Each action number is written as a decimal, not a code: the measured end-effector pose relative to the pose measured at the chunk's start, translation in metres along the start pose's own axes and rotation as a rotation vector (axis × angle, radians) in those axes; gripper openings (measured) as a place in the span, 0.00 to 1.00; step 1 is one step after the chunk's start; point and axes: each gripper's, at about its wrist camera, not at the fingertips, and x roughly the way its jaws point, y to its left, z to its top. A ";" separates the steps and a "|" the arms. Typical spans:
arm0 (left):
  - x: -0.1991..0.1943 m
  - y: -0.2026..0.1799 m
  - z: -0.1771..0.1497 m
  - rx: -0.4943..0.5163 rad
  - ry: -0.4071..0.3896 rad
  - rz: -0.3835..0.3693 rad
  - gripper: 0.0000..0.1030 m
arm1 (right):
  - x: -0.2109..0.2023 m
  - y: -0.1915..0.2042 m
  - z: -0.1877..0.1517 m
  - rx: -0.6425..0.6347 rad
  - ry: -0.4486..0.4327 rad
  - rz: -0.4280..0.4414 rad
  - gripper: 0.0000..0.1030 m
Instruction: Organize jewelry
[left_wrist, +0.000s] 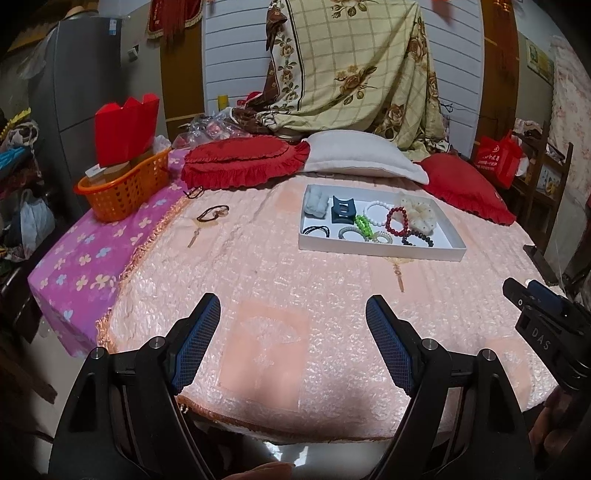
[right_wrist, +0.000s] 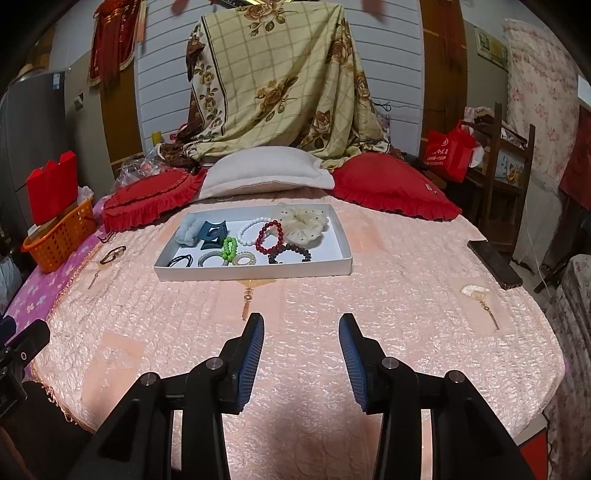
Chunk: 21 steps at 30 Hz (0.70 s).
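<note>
A white tray lies on the pink bedspread and holds several pieces: a dark blue claw clip, a white bead bracelet, a red bead bracelet, a green bracelet and a cream scrunchie. A brown hair tie lies loose left of the tray. My left gripper is open and empty near the bed's front edge. My right gripper is open and empty, also well short of the tray.
An orange basket stands at the far left. Red cushions and a white pillow lie behind the tray. A dark phone lies at the right bed edge.
</note>
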 end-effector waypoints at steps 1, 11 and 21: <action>0.001 0.000 -0.001 0.002 0.004 0.001 0.79 | 0.000 0.001 0.000 -0.002 -0.001 -0.002 0.39; 0.008 -0.001 -0.004 0.011 0.032 0.005 0.79 | 0.004 0.009 -0.006 -0.031 0.014 0.000 0.41; 0.014 0.001 -0.007 0.009 0.055 0.012 0.79 | 0.003 0.012 -0.007 -0.036 0.005 -0.002 0.58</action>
